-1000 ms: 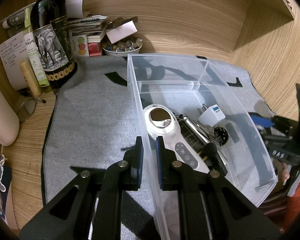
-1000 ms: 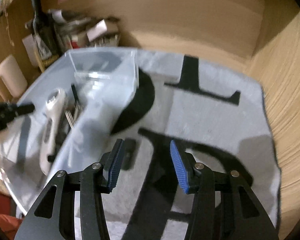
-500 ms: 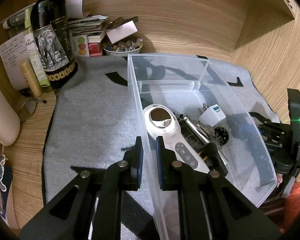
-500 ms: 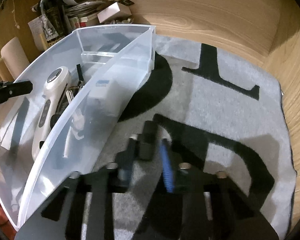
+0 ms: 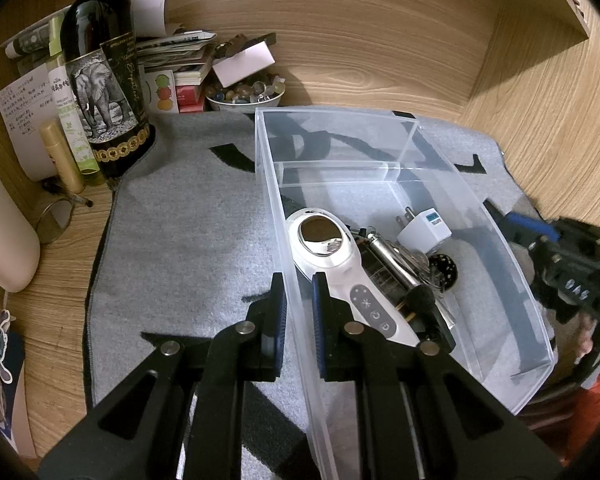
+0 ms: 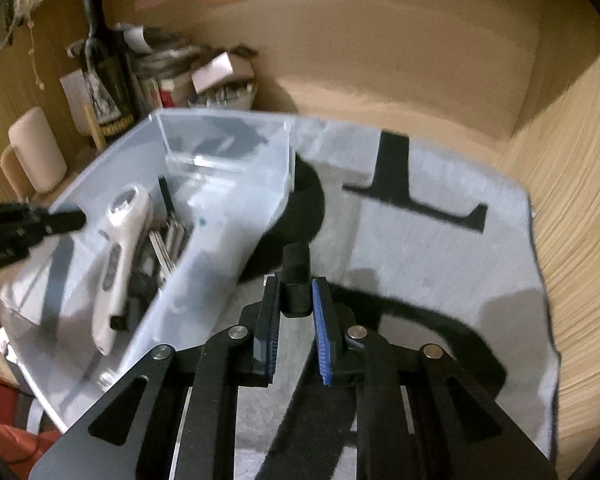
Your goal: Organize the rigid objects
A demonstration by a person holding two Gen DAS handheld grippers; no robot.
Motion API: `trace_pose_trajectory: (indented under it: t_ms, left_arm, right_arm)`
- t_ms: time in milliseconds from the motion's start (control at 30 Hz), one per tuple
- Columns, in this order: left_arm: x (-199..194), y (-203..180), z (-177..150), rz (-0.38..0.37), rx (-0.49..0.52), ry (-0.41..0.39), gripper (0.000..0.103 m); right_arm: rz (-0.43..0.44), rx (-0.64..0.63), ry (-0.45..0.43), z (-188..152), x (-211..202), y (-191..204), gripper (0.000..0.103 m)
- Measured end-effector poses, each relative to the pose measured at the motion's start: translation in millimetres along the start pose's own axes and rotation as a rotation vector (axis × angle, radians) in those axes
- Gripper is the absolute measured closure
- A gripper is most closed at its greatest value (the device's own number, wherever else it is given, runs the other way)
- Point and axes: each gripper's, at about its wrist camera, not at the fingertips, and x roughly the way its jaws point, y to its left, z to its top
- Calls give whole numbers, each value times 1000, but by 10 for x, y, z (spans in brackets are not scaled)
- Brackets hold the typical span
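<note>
A clear plastic bin [image 5: 384,168] stands on a grey mat [image 5: 188,240]. It holds a white handheld device [image 5: 340,268], a white plug adapter [image 5: 424,230], keys and a black round piece. My left gripper [image 5: 298,284] is shut on the bin's left wall. My right gripper [image 6: 294,292] is shut on a small black block [image 6: 296,280] and holds it above the mat, just right of the bin [image 6: 220,184]. The right gripper also shows at the right edge of the left wrist view [image 5: 540,236].
A dark wine bottle [image 5: 104,80], a gold tube, papers, books and a bowl of stones [image 5: 244,94] crowd the back left. A cream cylinder [image 5: 4,232] lies at the far left. Wooden walls close the back and right. The mat [image 6: 440,240] lies right of the bin.
My right gripper closed on the small black block on the mat and lifted it. My left gripper stayed clamped on the bin wall.
</note>
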Motion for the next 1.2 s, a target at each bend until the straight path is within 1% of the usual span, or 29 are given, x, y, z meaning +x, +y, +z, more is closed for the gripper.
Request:
trace_pose_trajectory:
  t_ms: [333,500,667,933,1100,1200]
  left_arm:
    - [0,-5,2,1,1,0,91]
    - [-4,1,0,1,1,0,91]
    - [-3,-3,2,1,1,0,91]
    - [-3,-11,8,1,1,1,91]
    - [-5,-10,6,-1,-2,3,91]
    - [-12,-24,13,-4,-3,4,91]
  right_arm:
    - [23,-36,-138,254,-423,180,89]
    - [69,-63,-159,317,-465,346,89]
    - [117,-106,-130,301,-360,538,89]
    - [170,-133,-36,236,-51,707,89]
    - [197,-107,13,206,91,722,88]
    - [207,-91,39,198,106,700,88]
